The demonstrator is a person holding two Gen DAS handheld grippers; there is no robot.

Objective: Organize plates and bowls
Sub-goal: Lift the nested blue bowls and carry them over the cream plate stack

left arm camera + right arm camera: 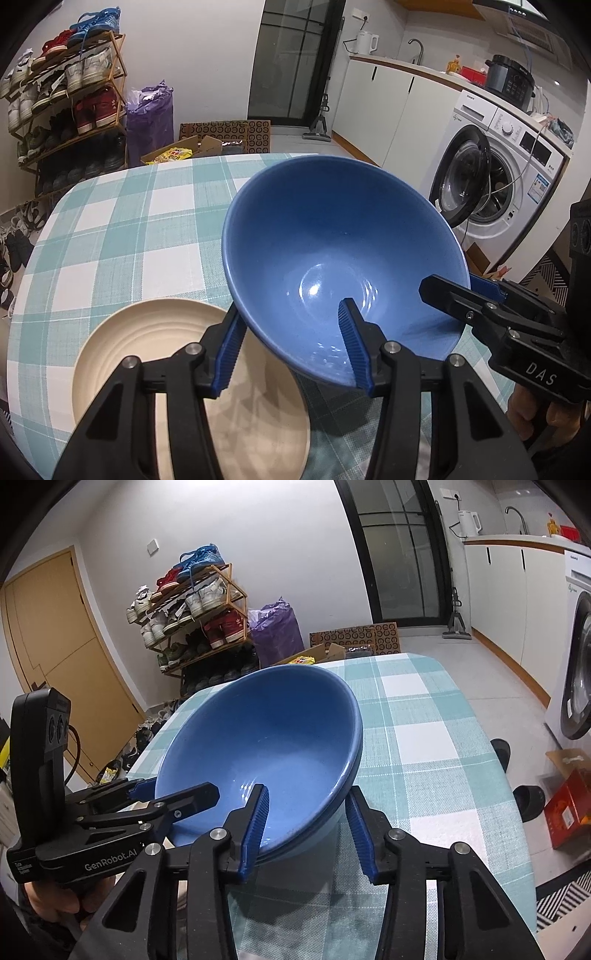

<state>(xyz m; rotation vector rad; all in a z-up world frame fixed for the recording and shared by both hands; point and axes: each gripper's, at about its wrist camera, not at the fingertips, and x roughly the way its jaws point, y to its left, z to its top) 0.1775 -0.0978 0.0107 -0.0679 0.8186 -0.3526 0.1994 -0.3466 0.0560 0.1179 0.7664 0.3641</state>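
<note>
While both my grippers straddle the blue bowl's [332,251] rim, left gripper [291,347] and right gripper [306,827] look clamped on it, tilted over the checked table [122,229].

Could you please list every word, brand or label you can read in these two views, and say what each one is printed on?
"DAS": white letters on the body of the right tool, seen from the left wrist view.
"GenRobot.AI": white lettering on the body of the left tool, seen from the right wrist view.
Small white print at the rear of that left tool's body: too small to read.
Washing machine: brand badge, panel markings and blue sticker are too blurred to read.
Snack packet in the cardboard box: print unreadable.
</note>
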